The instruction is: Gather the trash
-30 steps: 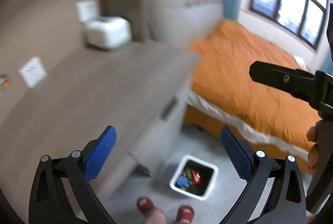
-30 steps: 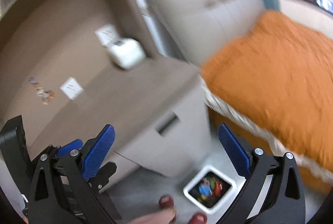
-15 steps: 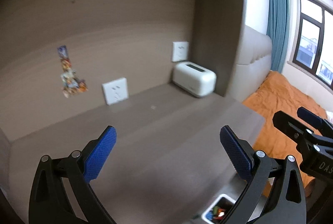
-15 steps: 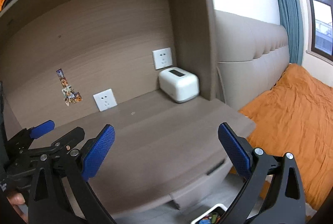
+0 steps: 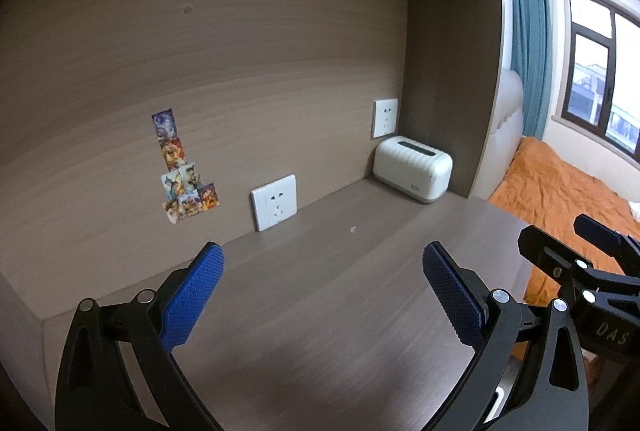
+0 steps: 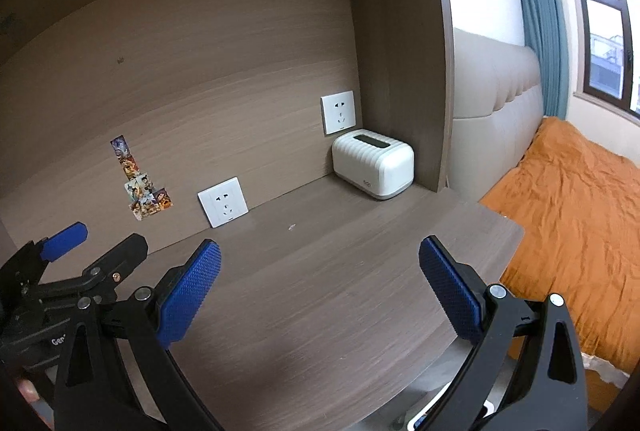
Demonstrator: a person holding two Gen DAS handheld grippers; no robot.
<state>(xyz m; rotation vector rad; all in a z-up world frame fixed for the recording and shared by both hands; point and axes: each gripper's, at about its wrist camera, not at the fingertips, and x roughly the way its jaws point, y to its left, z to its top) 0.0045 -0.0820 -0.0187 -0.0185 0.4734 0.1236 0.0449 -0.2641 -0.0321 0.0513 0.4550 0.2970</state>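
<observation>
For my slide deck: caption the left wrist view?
Open left gripper hovers above wooden desk with white box.

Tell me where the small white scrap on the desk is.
In both wrist views the small white scrap lies on the desk, ahead of both open grippers, between the lower wall socket and the white box.

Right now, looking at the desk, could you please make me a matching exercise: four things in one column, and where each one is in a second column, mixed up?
Things:
1. tissue box
2. stickers
3. speck
4. blanket

Places:
A. stuck on the back panel, left of the lower socket
B. on the bed, right of the desk
C. in the back right corner of the desk, below the upper socket
D. lying on the desk top, in the open middle

Pairs: 1-C, 2-A, 3-D, 4-B
</observation>
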